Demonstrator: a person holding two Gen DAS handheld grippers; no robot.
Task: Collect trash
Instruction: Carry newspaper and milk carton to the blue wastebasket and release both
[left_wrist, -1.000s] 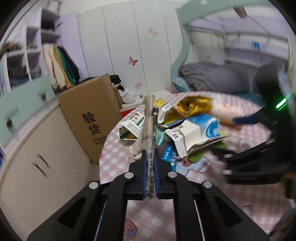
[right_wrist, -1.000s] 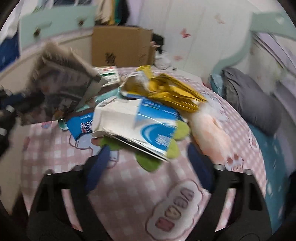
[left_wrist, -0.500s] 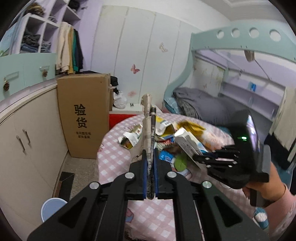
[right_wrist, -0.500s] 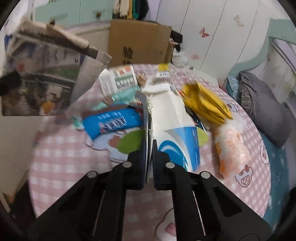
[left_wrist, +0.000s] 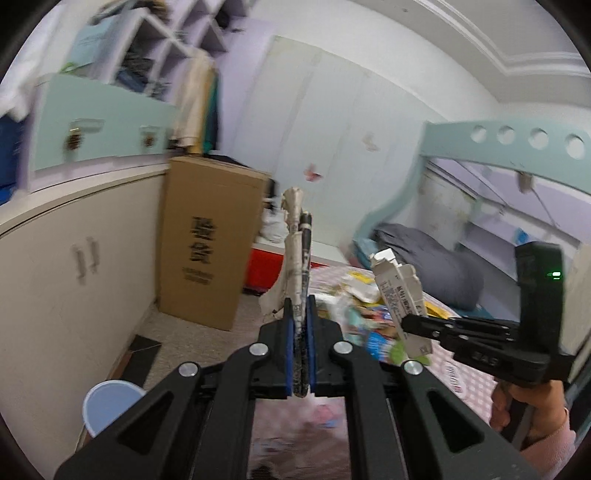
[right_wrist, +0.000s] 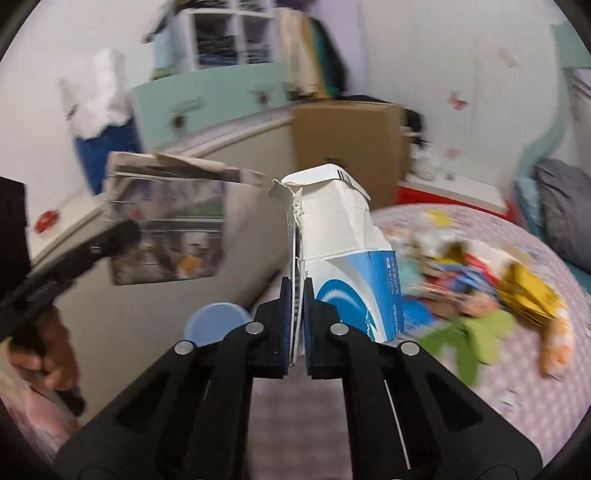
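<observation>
Left wrist view
- Left gripper (left_wrist: 300, 354): jaws clamped tight on a folded newspaper (left_wrist: 295, 258), which stood edge-on and upright between the blue pads (left_wrist: 290, 354).
- Newspaper position: lifted clear of the table, its top end in front of the white wall panels.
- Right gripper (left_wrist: 408, 323): seen from the side at right, held in a hand (left_wrist: 524, 406) with a pink sleeve, closed on a flattened white carton (left_wrist: 400, 295).
- Table (left_wrist: 469, 373): pink checked cloth, with the remaining wrappers (left_wrist: 364, 314) heaped behind the grippers, blurred.
- Floor, lower left: a pale blue bin (left_wrist: 107, 406) beside the cream cabinet (left_wrist: 74, 277).
- Behind: a tall cardboard box (left_wrist: 207, 240) standing on the floor against the cabinet.

Right wrist view
- Right gripper (right_wrist: 298, 332): jaws pressed together on the edge of the white and blue carton (right_wrist: 343, 258), which rose upright from the pads and fanned out to the right.
- Left gripper (right_wrist: 122, 230): at left, blurred, held in a hand (right_wrist: 48, 350), gripping the newspaper (right_wrist: 166, 225), seen flat-on here.
- Bin (right_wrist: 218, 321): its blue rim showed just left of the right gripper's fingers, below the newspaper.
- Table (right_wrist: 517, 387): leftover trash (right_wrist: 480, 288) lay at right, yellow, green and orange pieces among it, too blurred to name.
- Cardboard box (right_wrist: 351, 147): behind the carton.
</observation>
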